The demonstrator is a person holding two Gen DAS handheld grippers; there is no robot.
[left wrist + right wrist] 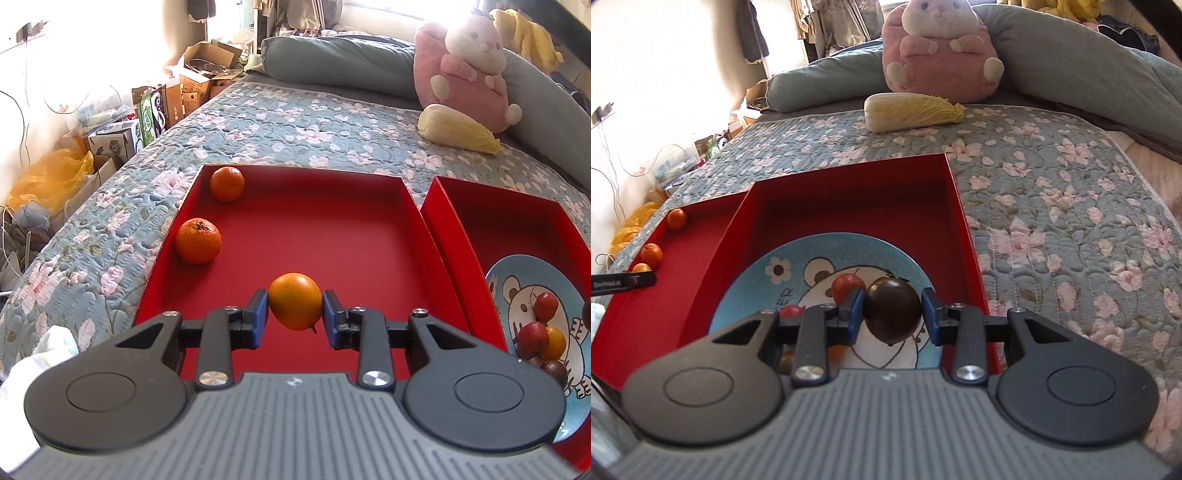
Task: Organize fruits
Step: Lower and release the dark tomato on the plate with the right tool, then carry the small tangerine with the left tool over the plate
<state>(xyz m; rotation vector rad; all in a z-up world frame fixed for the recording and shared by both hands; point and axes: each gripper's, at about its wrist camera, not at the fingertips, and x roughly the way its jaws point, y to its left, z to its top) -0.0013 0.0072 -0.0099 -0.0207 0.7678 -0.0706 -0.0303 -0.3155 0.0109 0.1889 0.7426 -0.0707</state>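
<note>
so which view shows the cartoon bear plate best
The right wrist view. There the plate sits in its red box with the bear face and flower visible, partly behind the right gripper holding a dark fruit. The left wrist view catches only a sliver at its right edge.

Floral bed — two red trays, cabbage

I count three oranges: one at the left tray's 11 o'clock corner, one at its 9 o'clock wall, one clamped in my left gripper. Two red trays side by side; the right one carries one cartoon-bear plate. Small plum-like fruits: I make out roughly five on the plate, partly hidden, plus one dark one in my right gripper. One napa cabbage. One pink plush.
</note>
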